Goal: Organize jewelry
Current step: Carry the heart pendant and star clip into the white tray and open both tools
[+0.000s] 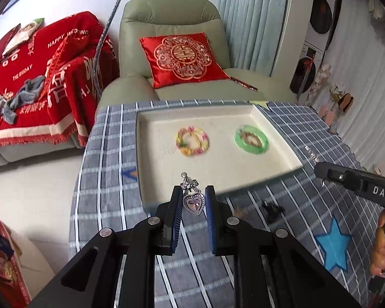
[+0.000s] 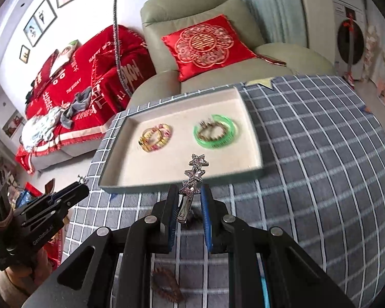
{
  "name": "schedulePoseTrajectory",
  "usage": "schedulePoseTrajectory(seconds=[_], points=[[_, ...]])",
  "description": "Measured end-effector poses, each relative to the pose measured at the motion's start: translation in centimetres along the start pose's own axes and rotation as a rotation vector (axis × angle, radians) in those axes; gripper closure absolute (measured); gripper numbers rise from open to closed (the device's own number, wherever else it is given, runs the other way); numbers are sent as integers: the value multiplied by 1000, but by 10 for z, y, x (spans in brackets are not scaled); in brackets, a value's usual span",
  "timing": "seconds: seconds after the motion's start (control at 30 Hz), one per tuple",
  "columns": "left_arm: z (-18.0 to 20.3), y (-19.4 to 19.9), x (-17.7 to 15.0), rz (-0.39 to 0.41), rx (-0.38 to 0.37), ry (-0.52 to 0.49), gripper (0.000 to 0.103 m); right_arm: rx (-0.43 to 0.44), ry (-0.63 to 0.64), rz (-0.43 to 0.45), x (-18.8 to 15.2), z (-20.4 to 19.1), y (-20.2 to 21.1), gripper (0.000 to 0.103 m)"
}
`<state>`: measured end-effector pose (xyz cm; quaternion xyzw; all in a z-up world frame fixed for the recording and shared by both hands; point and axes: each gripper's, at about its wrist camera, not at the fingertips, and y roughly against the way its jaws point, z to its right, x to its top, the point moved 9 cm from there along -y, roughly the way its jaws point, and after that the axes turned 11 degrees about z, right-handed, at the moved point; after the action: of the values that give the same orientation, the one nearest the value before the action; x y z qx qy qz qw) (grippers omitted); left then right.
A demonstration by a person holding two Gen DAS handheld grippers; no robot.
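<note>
A cream tray (image 1: 151, 179) (image 2: 115, 177) lies on the checked tablecloth. In it lie a yellow-pink beaded bracelet (image 1: 192, 141) (image 2: 155, 138) and a green bangle (image 1: 251, 140) (image 2: 215, 131) with a brown beaded bracelet inside it. My left gripper (image 1: 193, 200) is shut on a heart-shaped rhinestone hair clip (image 1: 193, 201) and holds it above the tray's near edge. My right gripper (image 2: 190, 195) is shut on a rhinestone star hair clip (image 2: 193, 177), also just before the tray's near edge. The left gripper also shows in the right wrist view (image 2: 74, 195).
A small dark item (image 1: 272, 209) lies on the cloth right of the left gripper. A brown beaded string (image 2: 166, 285) lies under the right gripper. A blue star patch (image 1: 333, 243) marks the cloth. A green armchair (image 1: 172, 25) with a red cushion stands behind the table.
</note>
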<state>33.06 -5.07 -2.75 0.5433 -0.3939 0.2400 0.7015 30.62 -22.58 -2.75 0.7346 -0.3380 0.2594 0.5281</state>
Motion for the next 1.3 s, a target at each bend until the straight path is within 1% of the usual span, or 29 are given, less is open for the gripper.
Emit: schedulePoseTrajectory(seconds=[0.13, 0.27, 0.37, 0.5, 0.6, 0.73, 0.83, 0.93, 1.03, 1.1, 1.2, 1.3], points=[[-3, -22, 18, 4, 11, -15, 71, 30, 15, -30, 15, -10, -27, 84], [-6, -50, 26, -22, 13, -8, 71, 79, 2, -69, 22, -20, -58, 84], [-8, -72, 22, -62, 12, 0, 71, 95, -4, -96, 22, -24, -79, 84], [-7, -96, 13, -108, 17, -16, 71, 92, 10, -137, 15, -24, -104, 84], [-8, -114, 5, -148, 20, -18, 71, 89, 2, -167, 9, -20, -121, 84], [-9, -130, -2, -177, 29, -20, 71, 86, -39, -202, 2, -8, -141, 84], [-11, -139, -3, -184, 40, -24, 71, 53, -23, -206, -1, 3, -149, 84], [-11, -146, -4, -189, 56, -29, 71, 5, 15, -186, 2, 11, -152, 84], [-9, -148, -2, -167, 88, -69, 71, -48, 45, -167, 8, 20, -152, 84], [-7, -149, -1, -158, 106, -93, 70, -62, 45, -159, 11, 25, -151, 84], [-4, -149, 0, -149, 128, -124, 70, -56, 33, -157, 10, 26, -149, 84], [-2, -148, -1, -146, 116, -125, 70, -52, 19, -160, 10, 26, -147, 83]])
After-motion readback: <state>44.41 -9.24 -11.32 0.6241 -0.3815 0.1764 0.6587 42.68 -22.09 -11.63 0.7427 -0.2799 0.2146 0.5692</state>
